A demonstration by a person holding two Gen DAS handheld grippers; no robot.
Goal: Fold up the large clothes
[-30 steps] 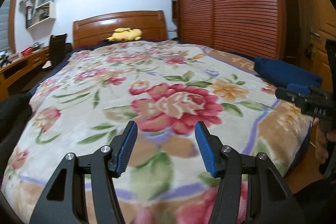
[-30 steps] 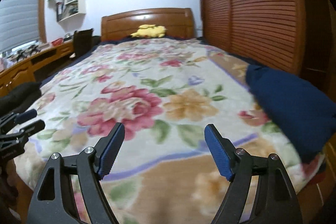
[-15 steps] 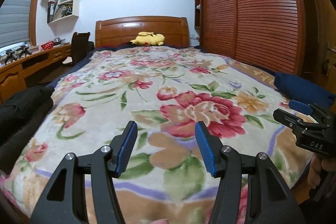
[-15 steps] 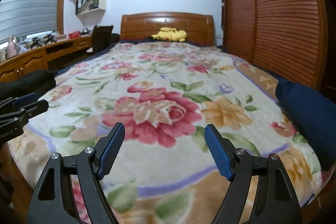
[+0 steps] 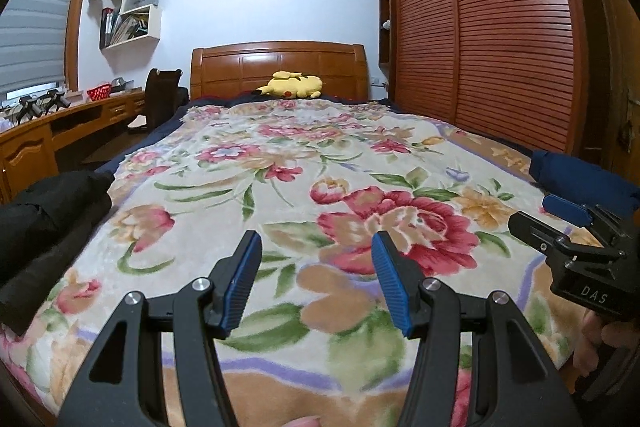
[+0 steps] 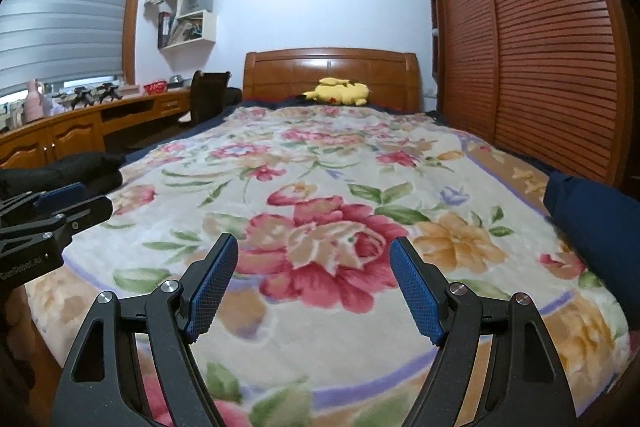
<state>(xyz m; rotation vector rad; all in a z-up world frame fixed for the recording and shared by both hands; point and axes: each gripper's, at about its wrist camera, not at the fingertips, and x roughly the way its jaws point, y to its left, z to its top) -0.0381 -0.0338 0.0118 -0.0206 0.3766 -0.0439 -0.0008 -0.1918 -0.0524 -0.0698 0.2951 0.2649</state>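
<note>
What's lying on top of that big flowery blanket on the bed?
On the flowery blanket lie a dark blue garment at its right edge and black clothes at its left. A yellow plush toy lies by the headboard. What's underneath the blanket is covered.

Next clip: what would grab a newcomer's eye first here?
The big floral blanket covering the bed fills both views. A yellow plush toy lies by the headboard, dark clothes are piled at the bed's left edge, a navy garment at its right; both grippers hover open.
</note>
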